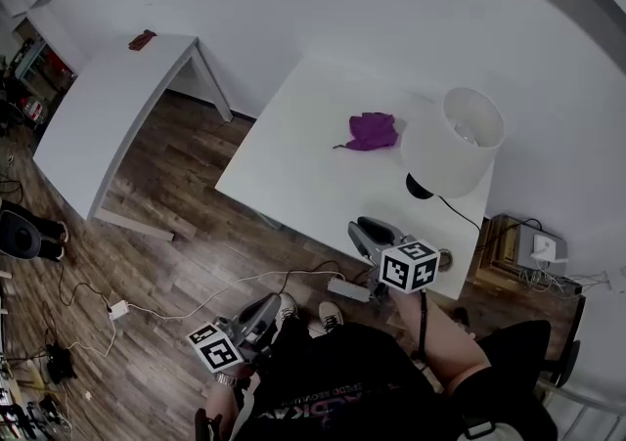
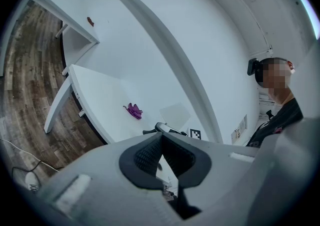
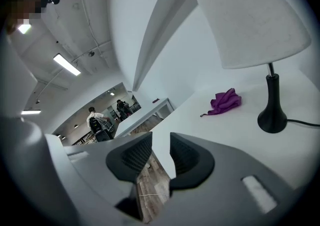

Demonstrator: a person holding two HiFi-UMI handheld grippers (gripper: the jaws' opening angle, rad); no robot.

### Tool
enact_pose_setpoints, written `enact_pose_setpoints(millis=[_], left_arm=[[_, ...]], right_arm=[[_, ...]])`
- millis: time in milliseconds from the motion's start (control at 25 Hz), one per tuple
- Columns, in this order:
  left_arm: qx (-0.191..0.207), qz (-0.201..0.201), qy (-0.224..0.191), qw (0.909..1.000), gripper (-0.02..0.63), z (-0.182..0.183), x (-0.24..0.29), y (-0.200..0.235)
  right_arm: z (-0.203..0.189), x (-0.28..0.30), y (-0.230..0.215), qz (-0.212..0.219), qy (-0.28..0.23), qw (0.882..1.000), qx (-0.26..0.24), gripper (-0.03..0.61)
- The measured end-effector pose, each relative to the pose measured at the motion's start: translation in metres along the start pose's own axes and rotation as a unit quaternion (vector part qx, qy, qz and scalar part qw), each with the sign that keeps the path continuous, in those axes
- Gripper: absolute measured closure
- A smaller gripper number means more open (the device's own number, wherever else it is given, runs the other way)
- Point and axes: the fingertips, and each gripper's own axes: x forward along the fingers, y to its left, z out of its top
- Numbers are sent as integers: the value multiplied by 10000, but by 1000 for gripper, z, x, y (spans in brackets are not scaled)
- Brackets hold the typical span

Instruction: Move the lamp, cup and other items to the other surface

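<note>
A lamp with a white shade [image 1: 453,141] and a black base [image 1: 419,187] stands near the right end of the white table [image 1: 293,165]. A purple cloth [image 1: 373,130] lies just left of the lamp. My right gripper [image 1: 364,231] hovers over the table's near edge, open, with nothing between its pads. In the right gripper view the right gripper [image 3: 161,142] points past the table edge, with the lamp base [image 3: 271,117] and the cloth [image 3: 225,100] off to the right. My left gripper [image 1: 274,304] is below the table, over the floor. In its own view the left gripper [image 2: 160,139] is shut and empty.
A second white table [image 1: 108,107] stands at the far left with a small reddish-brown object [image 1: 142,39] on it. Wooden floor lies between the tables. A power strip [image 1: 349,288] and cables lie on the floor by the near table. The lamp's cord [image 1: 460,209] trails off the right edge.
</note>
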Motion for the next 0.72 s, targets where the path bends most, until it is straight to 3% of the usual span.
enact_pose_setpoints(millis=[120,320,480,720], left_arm=[[-71,-42,39,10000,617,7,2,11],[-102,-213,213,9995,618,26,10,23],[-144,-264,356,9989,617,41,10,36],[-456,-71,463,9979,617,54,-5,73]], right_arm=[[10,16,-10,-270,-18,9996,7,412],[27,47,-45,-1035,8,9943,-237,368],[49,80,-92,-1747,53,9839,-379,335],[73,120,-173,-2816,278,9591,-59,308]])
